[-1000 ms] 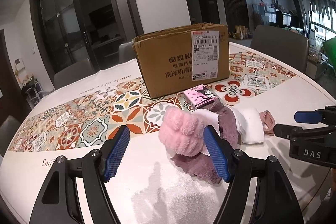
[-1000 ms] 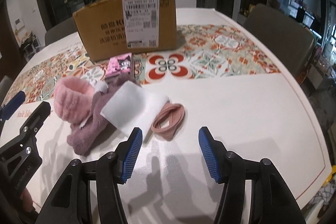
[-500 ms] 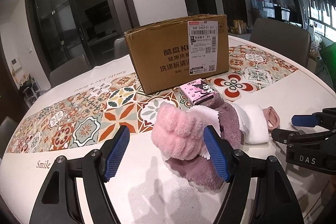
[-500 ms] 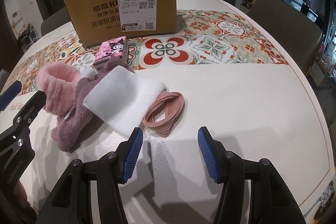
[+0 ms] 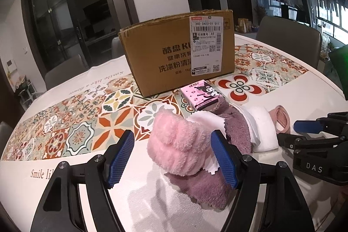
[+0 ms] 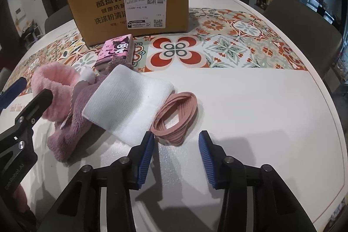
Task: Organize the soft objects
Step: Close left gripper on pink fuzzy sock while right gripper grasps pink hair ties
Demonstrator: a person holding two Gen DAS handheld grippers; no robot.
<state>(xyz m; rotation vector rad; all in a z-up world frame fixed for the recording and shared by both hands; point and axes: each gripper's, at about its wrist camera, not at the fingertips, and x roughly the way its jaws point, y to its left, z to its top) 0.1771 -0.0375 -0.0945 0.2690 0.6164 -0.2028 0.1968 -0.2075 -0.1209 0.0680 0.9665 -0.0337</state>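
Before the brown cardboard box (image 5: 178,51), the fluffy pink fabric roll (image 5: 180,147) is flanked by the open left gripper (image 5: 173,158), while the dusty-pink ribbed headband (image 6: 176,116) is approached by the open right gripper (image 6: 176,156).

Both the left gripper (image 5: 173,158) and the right gripper (image 6: 176,157) hover low with fingers spread apart, holding nothing.

Your views: dim indoor room, dark background. White table (image 6: 250,101) brightly lit from above. Soft shadows fall beneath your fingers (image 6: 145,153) toward camera. Strong fisheye bending, black vignette at corners. Centre sharp, box label readable.
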